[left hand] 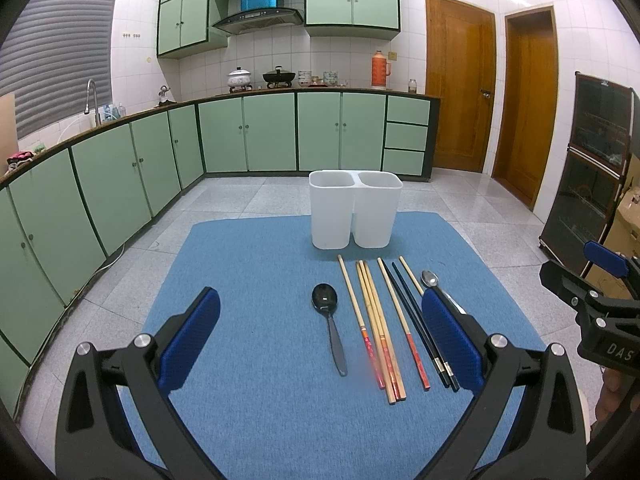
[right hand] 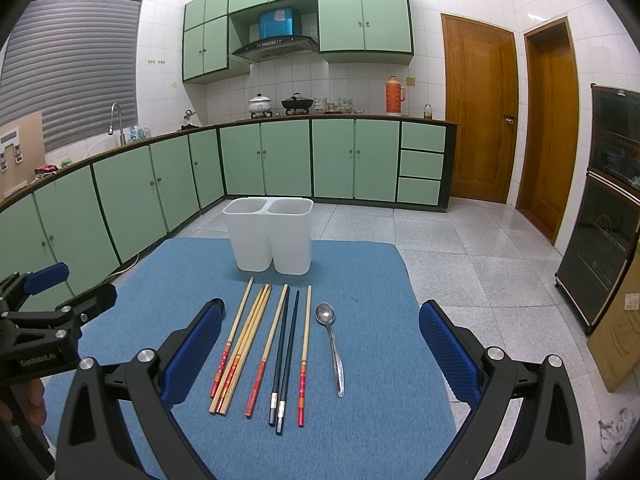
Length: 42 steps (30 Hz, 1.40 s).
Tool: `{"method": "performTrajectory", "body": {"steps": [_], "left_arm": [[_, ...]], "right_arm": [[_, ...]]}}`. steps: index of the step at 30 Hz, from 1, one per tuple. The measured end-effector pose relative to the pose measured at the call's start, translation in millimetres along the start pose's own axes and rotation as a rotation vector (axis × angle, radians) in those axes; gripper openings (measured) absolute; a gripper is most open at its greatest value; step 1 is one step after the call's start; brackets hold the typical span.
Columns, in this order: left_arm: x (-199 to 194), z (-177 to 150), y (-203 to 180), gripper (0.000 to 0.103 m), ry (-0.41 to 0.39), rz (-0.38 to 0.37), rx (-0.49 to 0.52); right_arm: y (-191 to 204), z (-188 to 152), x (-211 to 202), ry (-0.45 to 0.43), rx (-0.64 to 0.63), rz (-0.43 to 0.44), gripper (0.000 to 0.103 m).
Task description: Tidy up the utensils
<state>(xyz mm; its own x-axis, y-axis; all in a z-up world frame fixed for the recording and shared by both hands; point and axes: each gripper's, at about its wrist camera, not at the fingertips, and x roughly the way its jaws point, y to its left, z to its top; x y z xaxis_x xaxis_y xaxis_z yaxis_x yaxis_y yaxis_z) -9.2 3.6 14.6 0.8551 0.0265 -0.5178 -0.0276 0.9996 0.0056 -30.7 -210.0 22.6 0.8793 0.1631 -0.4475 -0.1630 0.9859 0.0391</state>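
Note:
A white two-compartment holder (left hand: 354,210) (right hand: 272,238) stands upright at the far side of a blue mat (left hand: 260,360) (right hand: 380,360). In front of it lie a black spoon (left hand: 330,322), several wooden chopsticks (left hand: 376,332) (right hand: 244,344), a dark pair of chopsticks (left hand: 420,328) (right hand: 285,354) and a metal spoon (left hand: 431,280) (right hand: 332,344). My left gripper (left hand: 320,336) is open above the black spoon and the chopsticks. Over the chopsticks and the metal spoon, my right gripper (right hand: 320,344) hangs open too. Both hold nothing.
Beyond the mat lies a grey tiled floor (right hand: 460,240). Green kitchen cabinets (left hand: 120,176) run along the left and back. Two wooden doors (right hand: 480,112) stand at the right, with a dark glass cabinet (right hand: 604,216) and a cardboard box (right hand: 620,328) nearer.

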Motion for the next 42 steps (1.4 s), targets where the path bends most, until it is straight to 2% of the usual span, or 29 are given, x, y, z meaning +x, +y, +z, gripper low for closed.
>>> {"method": "performTrajectory", "body": {"steps": [21, 29, 36, 42], "left_arm": [[0.8, -1.0, -0.4, 0.098, 0.0, 0.001, 0.002], [0.0, 1.3, 10.1, 0.098, 0.02, 0.012, 0.0], [32.9, 5.7, 19.1, 0.098, 0.062, 0.025, -0.011], [79.9, 9.6, 23.2, 0.096, 0.13, 0.028, 0.0]], "right_arm": [[-0.8, -0.2, -0.3, 0.006, 0.0, 0.0, 0.097], [-4.4, -4.5, 15.3, 0.028, -0.002, -0.005, 0.097], [-9.7, 0.9, 36.1, 0.059, -0.01, -0.004, 0.089], [-20.0, 3.7, 77.7, 0.129, -0.002, 0.019, 0.079]]}}
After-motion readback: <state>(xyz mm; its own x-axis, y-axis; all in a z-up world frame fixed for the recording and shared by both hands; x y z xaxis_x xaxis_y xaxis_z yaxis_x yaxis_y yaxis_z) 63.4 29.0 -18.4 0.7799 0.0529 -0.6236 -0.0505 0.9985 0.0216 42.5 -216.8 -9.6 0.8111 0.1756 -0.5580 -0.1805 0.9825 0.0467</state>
